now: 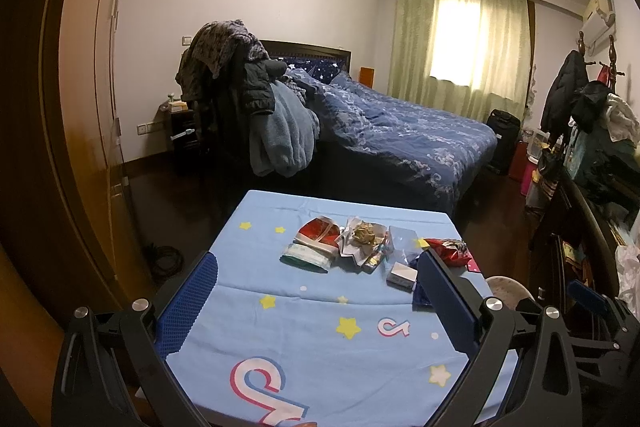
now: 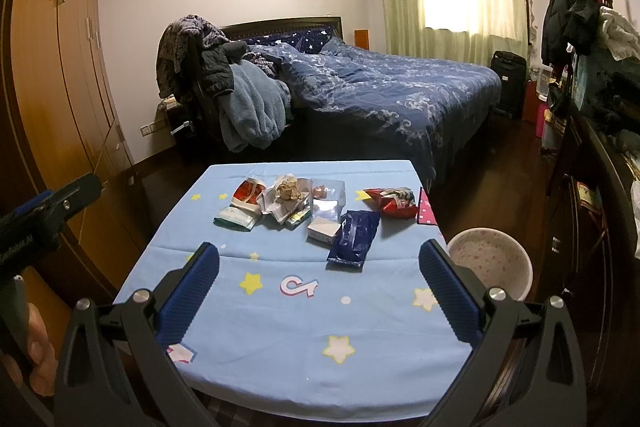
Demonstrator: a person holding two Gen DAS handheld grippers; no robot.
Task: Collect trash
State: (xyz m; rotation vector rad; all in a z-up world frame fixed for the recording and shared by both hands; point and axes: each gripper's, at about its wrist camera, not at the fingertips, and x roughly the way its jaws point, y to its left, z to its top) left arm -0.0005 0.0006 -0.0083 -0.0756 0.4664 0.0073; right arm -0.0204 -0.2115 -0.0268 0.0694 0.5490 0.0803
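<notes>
Both tools stood with fingers wide apart, gripping nothing: the left tool point(image 1: 316, 279) and the right tool point(image 2: 319, 269) hovered low in frame over the blue-clothed worktop point(image 2: 280, 327). The trash lay mid-frame in a loose heap: a crumpled paper wad point(image 2: 289, 188), a red snack bag point(image 2: 390, 202), a dark blue wrapper point(image 2: 354, 234) and a small white box point(image 2: 322, 230). In the left view the tool's right finger hid most of the wrapper. The pink-speckled bin point(image 2: 490, 263) sat lower right, partly cut off by the right tool's finger.

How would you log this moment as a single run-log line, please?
left gripper: open, empty | right gripper: open, empty | trash pile: untouched on table | bin: beside table, right
</notes>
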